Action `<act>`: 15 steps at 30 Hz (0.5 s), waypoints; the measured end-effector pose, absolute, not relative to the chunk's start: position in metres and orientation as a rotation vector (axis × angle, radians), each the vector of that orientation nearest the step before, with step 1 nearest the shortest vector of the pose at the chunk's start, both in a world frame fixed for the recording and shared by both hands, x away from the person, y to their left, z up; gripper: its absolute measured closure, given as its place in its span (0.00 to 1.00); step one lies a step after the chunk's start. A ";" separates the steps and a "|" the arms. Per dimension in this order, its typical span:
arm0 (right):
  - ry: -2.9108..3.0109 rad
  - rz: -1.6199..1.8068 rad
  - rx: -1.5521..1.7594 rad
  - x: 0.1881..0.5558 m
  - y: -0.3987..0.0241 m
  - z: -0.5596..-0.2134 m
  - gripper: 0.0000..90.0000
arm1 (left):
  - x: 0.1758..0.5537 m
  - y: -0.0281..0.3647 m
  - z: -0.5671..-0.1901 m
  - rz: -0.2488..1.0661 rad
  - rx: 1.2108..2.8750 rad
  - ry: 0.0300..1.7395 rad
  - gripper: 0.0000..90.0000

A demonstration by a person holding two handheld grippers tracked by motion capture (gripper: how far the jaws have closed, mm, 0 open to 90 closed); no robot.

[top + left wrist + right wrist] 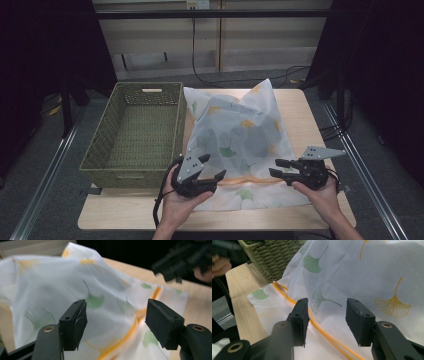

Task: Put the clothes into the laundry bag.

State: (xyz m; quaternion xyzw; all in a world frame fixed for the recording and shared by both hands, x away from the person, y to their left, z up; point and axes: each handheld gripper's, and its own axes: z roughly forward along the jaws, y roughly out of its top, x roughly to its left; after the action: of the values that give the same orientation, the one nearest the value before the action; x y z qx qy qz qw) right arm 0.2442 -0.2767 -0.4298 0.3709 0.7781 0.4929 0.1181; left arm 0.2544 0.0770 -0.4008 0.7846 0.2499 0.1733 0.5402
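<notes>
The left gripper (209, 167) has its 2 black fingers (75, 323) spread, with nothing pinched; in the left gripper view the white translucent fabric bag printed with green and yellow ginkgo leaves (75, 282) lies just beyond and below them. The right gripper (280, 168) is likewise spread, its fingers (357, 320) parted above the bag's orange zip seam (322, 331), apparently not touching it, though the gap is hard to judge. No earlier picture is here to compare against.

Outward from the fingers, the bag bulges with soft contents and stretches away toward the far edge of the pale wooden desk (310, 115). To the left gripper's far left sits the empty green woven rectangular basket (134, 131), its near right corner just beside that gripper.

The risk from here: the thin fabric is slippery and loose, so a shallow pinch could slide off, or catch only 1 layer and spill the contents. Uneven lifting by the 2 hands could snag the bag on the basket rim.
</notes>
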 end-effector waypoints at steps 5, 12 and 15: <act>2.252 1.461 1.066 0.234 -0.280 -0.425 0.58 | 0.279 0.061 -0.382 0.403 1.823 0.545 0.32; 2.220 1.492 1.065 0.229 -0.283 -0.424 0.56 | 0.305 0.034 -0.365 0.405 1.885 0.450 0.29; 2.199 1.502 1.072 0.228 -0.285 -0.424 0.55 | 0.302 0.044 -0.364 0.412 1.875 0.477 0.25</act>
State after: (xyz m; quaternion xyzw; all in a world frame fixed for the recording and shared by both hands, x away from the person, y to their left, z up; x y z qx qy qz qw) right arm 0.2283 -0.2847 -0.4237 0.3699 0.7590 0.5184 0.1353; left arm 0.3022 0.0437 -0.3640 0.7920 0.2015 0.1740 0.5495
